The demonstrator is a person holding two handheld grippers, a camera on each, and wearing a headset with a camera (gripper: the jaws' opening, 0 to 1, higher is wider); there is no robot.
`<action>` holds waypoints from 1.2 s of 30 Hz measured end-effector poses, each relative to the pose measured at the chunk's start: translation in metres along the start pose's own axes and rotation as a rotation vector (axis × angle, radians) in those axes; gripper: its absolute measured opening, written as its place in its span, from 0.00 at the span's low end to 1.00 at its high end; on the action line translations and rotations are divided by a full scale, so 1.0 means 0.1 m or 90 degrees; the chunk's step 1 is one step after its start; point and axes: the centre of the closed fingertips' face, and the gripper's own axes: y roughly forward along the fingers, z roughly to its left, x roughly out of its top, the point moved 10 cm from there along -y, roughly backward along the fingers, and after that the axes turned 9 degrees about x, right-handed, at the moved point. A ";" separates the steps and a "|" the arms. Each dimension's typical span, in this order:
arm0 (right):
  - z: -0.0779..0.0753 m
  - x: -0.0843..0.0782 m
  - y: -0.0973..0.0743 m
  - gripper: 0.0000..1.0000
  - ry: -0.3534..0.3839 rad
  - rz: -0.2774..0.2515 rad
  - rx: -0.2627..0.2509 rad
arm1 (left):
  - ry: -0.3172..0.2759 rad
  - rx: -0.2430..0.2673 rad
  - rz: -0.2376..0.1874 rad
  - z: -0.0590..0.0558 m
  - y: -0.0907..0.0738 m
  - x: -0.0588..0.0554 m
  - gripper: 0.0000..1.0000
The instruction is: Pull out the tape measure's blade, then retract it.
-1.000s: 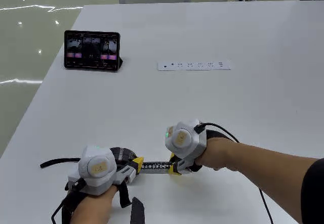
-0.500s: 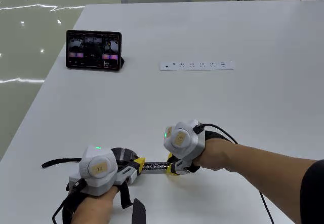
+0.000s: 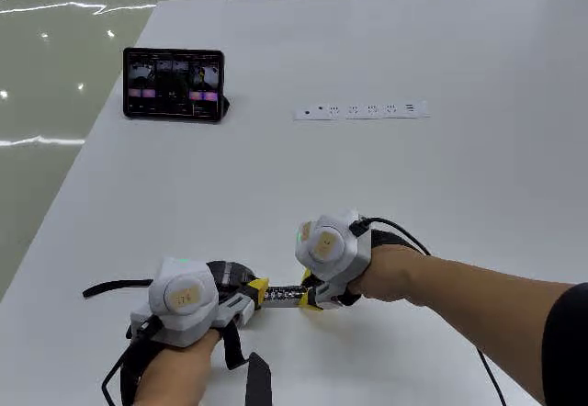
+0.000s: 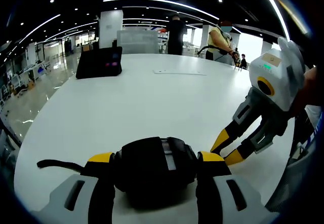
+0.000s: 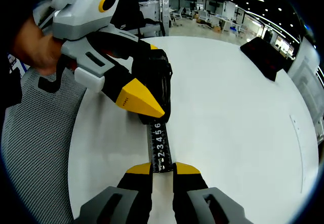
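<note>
Two fingers (image 4: 101,159) of the left gripper (image 4: 156,158) are closed around the black case of the tape measure (image 4: 154,176), with one yellow tip on each side of it. In the right gripper view, the fingers of the right gripper (image 5: 162,169) are narrow and pinch the end of the blade (image 5: 159,145) between their yellow tips. The blade is pulled out only a short way. It runs straight from the case to the right gripper, low over the desk (image 3: 413,195), and printed numbers show on it. In the head view both grippers are near the front edge of the desk, close to each other. The left gripper (image 3: 253,291) is on the left with the tape measure (image 3: 230,276), and the right gripper (image 3: 310,298) is just to the right of it, with the blade (image 3: 283,293) between them. A black strap (image 3: 110,287) lies on the desk to the left of the case. Farther back, a tablet (image 3: 175,84) stands near the left edge with its screen lit. A white power strip (image 3: 361,110) lies flat near the middle, well apart from the grippers. Some people (image 4: 177,31) stand beyond the far end of the desk.
</note>
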 end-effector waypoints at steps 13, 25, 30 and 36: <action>0.02 0.02 0.04 0.11 -0.019 -0.010 0.004 | 0.000 -0.005 0.001 0.00 0.01 0.00 0.60; 0.01 0.08 0.08 0.11 -0.004 -0.023 0.011 | -0.005 -0.006 0.003 0.01 0.01 0.00 0.60; 0.00 0.09 0.09 0.11 -0.003 -0.032 0.012 | -0.006 -0.006 0.003 0.00 0.01 0.00 0.60; 0.01 0.13 0.12 0.11 -0.002 -0.043 0.014 | -0.006 -0.006 0.004 0.00 0.01 0.00 0.60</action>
